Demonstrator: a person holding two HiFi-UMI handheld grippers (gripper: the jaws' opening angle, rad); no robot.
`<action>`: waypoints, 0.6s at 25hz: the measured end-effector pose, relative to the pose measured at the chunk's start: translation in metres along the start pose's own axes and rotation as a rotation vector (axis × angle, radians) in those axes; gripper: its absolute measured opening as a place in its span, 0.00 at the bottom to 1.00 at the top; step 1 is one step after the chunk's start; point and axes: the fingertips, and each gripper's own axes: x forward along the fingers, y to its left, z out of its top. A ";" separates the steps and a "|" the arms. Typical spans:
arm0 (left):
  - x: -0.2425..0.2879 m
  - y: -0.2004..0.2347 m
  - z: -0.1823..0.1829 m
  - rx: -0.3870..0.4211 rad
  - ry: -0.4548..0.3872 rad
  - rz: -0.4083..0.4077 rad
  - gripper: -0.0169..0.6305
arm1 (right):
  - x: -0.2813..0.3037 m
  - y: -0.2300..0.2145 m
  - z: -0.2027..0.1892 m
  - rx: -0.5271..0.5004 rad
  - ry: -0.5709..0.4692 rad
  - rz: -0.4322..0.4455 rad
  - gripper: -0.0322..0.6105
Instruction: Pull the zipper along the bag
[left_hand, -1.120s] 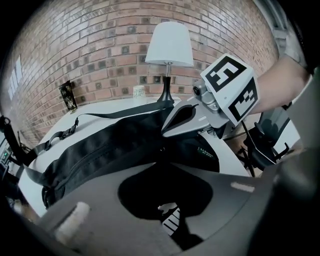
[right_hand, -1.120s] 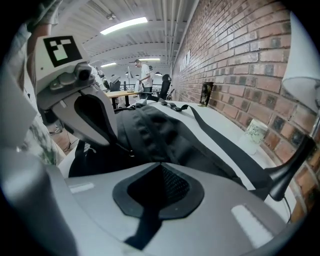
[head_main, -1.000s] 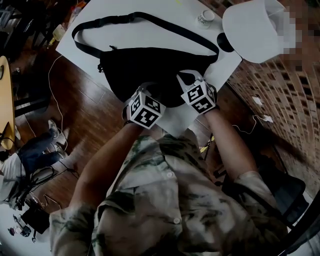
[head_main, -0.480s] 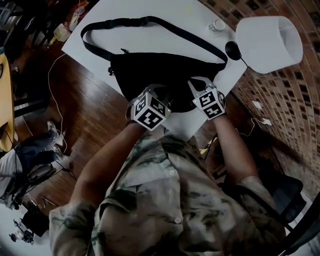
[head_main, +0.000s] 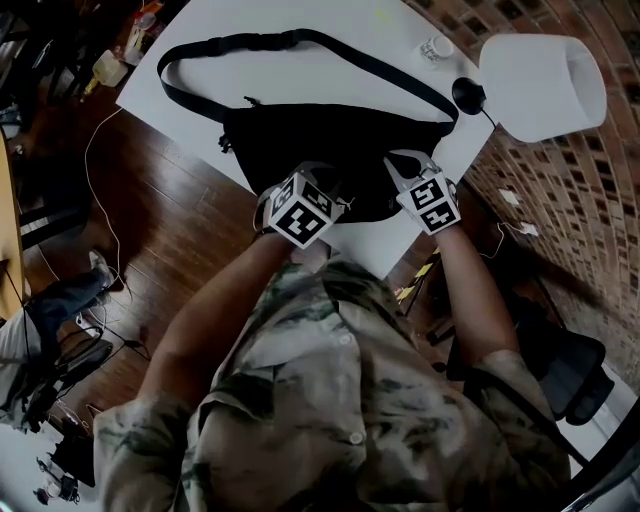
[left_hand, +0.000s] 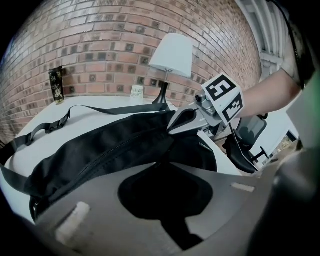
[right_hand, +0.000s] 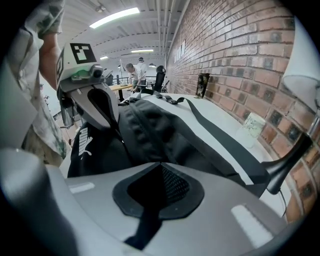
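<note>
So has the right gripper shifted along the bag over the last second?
Yes, slightly. Judged against the lamp base, the right gripper now sits a little closer to it, having edged rightward along the bag.

Right gripper (right_hand: 160, 165) jaws pinching black bag (right_hand: 150, 127), strap (right_hand: 220, 137) on table (right_hand: 222, 119)

All three views are dim and underexposed. The two gripper views have black vignetted corners, and their wide-angle lens bends the brick wall (left_hand: 100, 50) into a curve. Ceiling strip lights (right_hand: 114, 16) glare overhead in the right gripper view. The white table (head_main: 300, 80) is the brightest surface, and the black bag (head_main: 330, 150) on it loses detail in shadow. The left gripper (left_hand: 163, 162) and right gripper (right_hand: 161, 162) look soft and out of focus in their own foregrounds.
</note>
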 end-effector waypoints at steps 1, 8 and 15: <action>0.001 0.001 0.000 0.001 0.000 -0.005 0.06 | 0.000 0.000 0.000 -0.002 0.001 0.002 0.06; -0.004 0.004 0.000 0.012 -0.009 -0.038 0.06 | -0.002 -0.006 -0.004 -0.010 0.004 -0.003 0.06; -0.051 0.040 -0.026 0.017 0.003 -0.007 0.06 | -0.004 -0.014 -0.007 0.038 0.020 -0.004 0.06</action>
